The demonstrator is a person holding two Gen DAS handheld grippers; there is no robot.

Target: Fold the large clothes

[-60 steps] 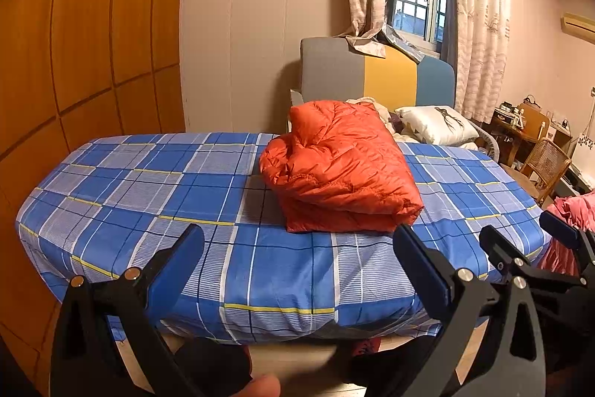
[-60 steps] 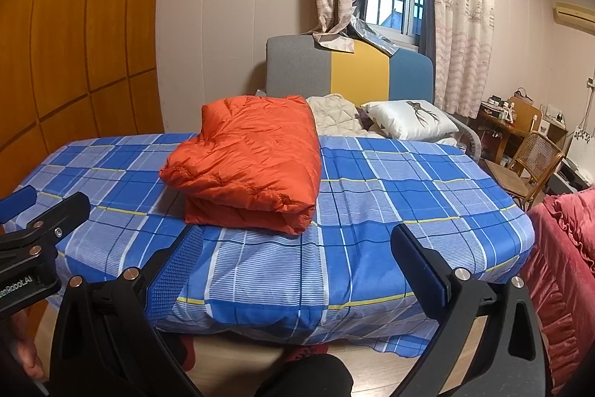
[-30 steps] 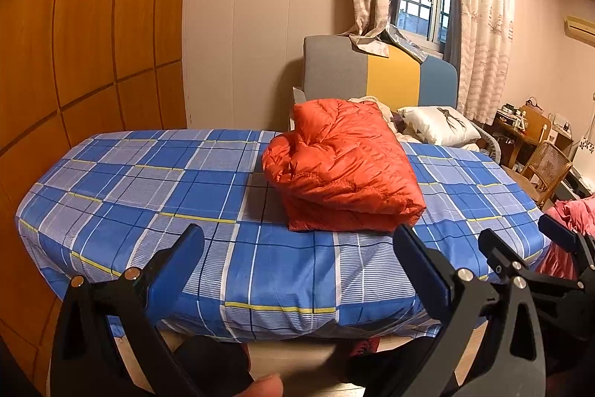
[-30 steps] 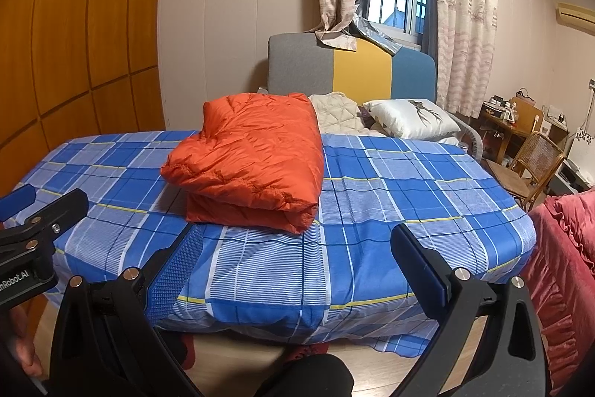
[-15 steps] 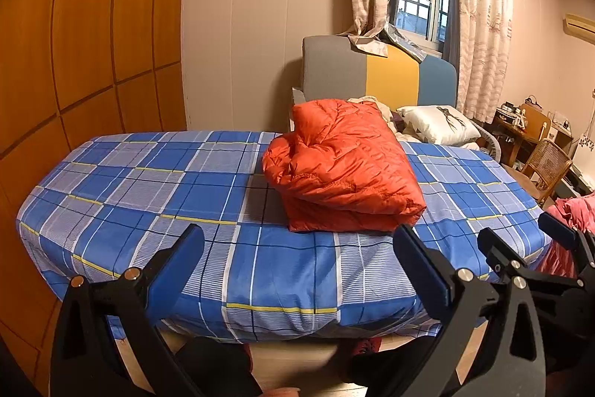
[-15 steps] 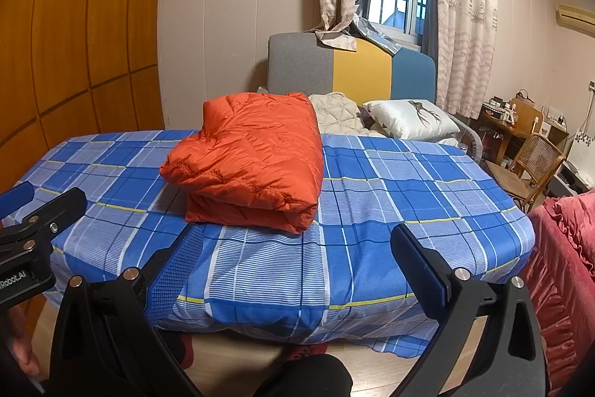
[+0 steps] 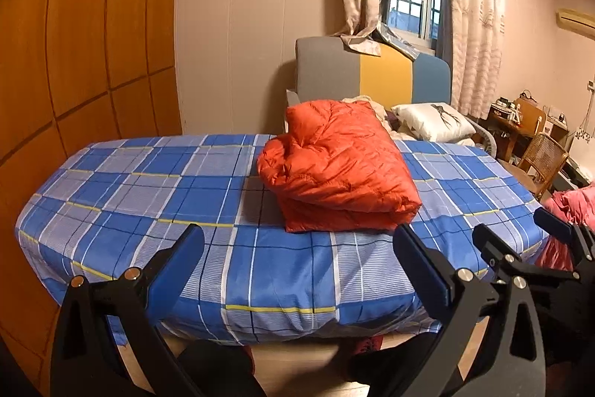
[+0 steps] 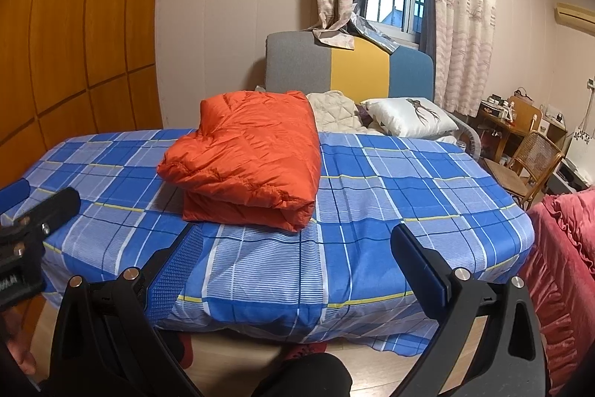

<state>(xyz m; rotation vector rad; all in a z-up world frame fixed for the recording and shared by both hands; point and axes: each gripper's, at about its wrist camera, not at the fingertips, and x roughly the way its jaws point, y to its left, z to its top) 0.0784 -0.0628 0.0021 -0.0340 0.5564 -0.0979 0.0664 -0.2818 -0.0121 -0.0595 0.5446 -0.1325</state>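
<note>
An orange puffy jacket (image 7: 334,170) lies folded into a thick rectangle on the bed with the blue plaid sheet (image 7: 148,188); it also shows in the right wrist view (image 8: 249,155). My left gripper (image 7: 297,240) is open and empty, held off the bed's near edge, short of the jacket. My right gripper (image 8: 295,240) is open and empty too, at the near edge just right of the jacket's front corner. Each gripper shows at the edge of the other's view, the right gripper (image 7: 550,240) and the left gripper (image 8: 33,207).
A grey, yellow and blue headboard (image 8: 349,66) and a white pillow (image 8: 409,116) are behind the jacket. A wooden wardrobe (image 7: 74,43) is at the left. A wicker chair (image 8: 528,162), a cluttered desk and red bedding (image 8: 569,233) are at the right.
Both grippers stay open and nearly still; the views only sway slightly. The jacket has not moved.
</note>
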